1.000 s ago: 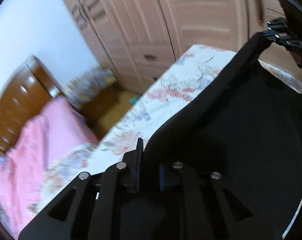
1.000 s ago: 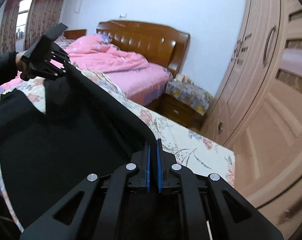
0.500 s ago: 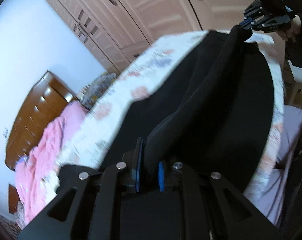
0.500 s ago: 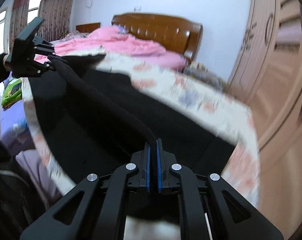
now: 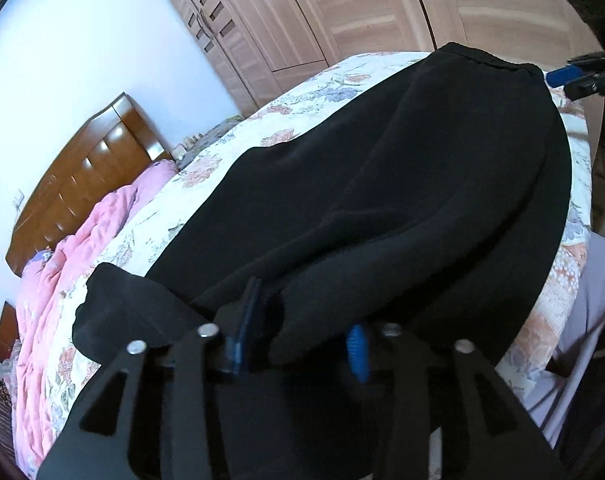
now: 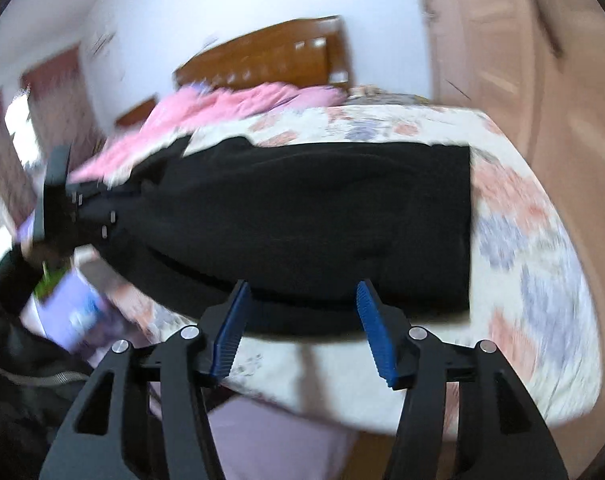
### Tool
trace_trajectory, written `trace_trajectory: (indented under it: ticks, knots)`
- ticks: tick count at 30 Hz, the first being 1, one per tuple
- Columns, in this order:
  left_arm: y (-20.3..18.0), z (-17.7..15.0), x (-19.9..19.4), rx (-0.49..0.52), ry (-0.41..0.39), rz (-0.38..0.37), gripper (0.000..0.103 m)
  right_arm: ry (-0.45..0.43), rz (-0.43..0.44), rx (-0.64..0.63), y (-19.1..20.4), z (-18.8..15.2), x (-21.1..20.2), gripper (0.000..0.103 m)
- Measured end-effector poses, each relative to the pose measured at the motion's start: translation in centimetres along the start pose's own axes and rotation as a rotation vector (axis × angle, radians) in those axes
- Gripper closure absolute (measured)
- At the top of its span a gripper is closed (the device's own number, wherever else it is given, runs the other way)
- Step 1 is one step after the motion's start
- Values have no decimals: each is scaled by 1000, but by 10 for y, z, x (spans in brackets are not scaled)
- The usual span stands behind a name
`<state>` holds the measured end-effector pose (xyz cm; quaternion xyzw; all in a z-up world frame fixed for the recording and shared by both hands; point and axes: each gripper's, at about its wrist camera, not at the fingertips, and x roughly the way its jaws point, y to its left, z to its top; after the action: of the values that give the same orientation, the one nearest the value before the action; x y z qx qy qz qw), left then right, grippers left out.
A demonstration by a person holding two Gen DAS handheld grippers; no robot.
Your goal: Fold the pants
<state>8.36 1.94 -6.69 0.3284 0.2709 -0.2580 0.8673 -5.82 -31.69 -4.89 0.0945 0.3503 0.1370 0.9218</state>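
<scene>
The black pants (image 5: 402,184) lie folded lengthwise on the floral bedspread (image 5: 294,120); they also show in the right wrist view (image 6: 302,216). My left gripper (image 5: 302,332) is open at the leg end, with black cloth lying loose between its blue pads (image 5: 356,350). My right gripper (image 6: 302,320) is open and empty just in front of the pants' near edge. The right gripper also shows at the waist end in the left wrist view (image 5: 574,80). The left gripper shows blurred in the right wrist view (image 6: 74,204).
A pink quilt (image 5: 82,256) and a wooden headboard (image 5: 82,172) lie at the head of the bed. Wooden wardrobes (image 5: 322,12) stand beyond the bed. The bedspread's edge (image 6: 382,404) hangs over a lilac sheet. The right wrist view is motion-blurred.
Both grippers lowered the lifted pants edge onto the bed and opened. The right gripper let go and drew back from the cloth.
</scene>
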Motion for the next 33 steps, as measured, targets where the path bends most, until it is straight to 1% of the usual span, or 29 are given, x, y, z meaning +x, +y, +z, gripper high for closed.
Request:
trace_trajectory:
  ticks: [1, 2, 4, 6, 8, 9, 11, 13, 15, 17, 21, 22, 23, 24, 25, 26, 28, 31, 33]
  knots:
    - [-3, -1, -1, 5, -2, 8, 53, 8, 16, 60, -3, -5, 0, 48]
    - [-5, -1, 0, 11, -4, 17, 51, 18, 40, 148, -8, -9, 4, 48]
    - [-8, -2, -1, 17, -6, 30, 50, 23, 83, 263, -14, -13, 10, 49]
    - [-7, -1, -2, 19, -10, 41, 49, -33, 121, 348, -17, -13, 9, 49]
    - [-6, 0, -2, 25, -11, 46, 48, -57, 118, 376, -17, -9, 10, 49]
    - [-7, 0, -2, 35, -10, 50, 47, -55, 118, 385, -18, -7, 12, 49]
    - [-6, 0, -1, 49, -8, 57, 45, -19, 132, 437, -21, -4, 21, 49]
    - [-4, 0, 0, 56, -6, 63, 44, -1, 156, 473, -22, -5, 24, 49]
    - [-1, 0, 1, 50, -6, 64, 43, 1, 163, 481, -21, -7, 26, 49]
    - [3, 1, 1, 39, -11, 49, 43, -9, 155, 471, -21, -5, 28, 49]
    - [3, 2, 5, 56, -3, 40, 44, -30, 146, 481, -21, -1, 34, 50]
    - [3, 1, 6, 56, 0, 34, 45, -38, 135, 479, -21, 1, 34, 60]
    - [3, 1, 5, 57, 2, 25, 52, -47, 91, 462, -17, 2, 33, 68]
    - [3, 1, 5, 61, 2, 17, 69, -51, 57, 447, -14, 2, 33, 81]
    - [3, 2, 3, 66, 3, 2, 87, -64, 51, 444, -14, 1, 32, 91]
    - [3, 2, 1, 69, -2, 1, 87, -81, 45, 445, -14, 0, 29, 97]
    - [1, 6, -8, 94, -28, 44, 91, -95, 40, 431, -12, 1, 24, 97]
    - [1, 15, -28, 140, -65, 148, 93, -125, 42, 385, -3, 9, 9, 97]
    - [3, 22, -45, 155, -91, 188, 94, -146, 54, 379, -1, 13, 1, 97]
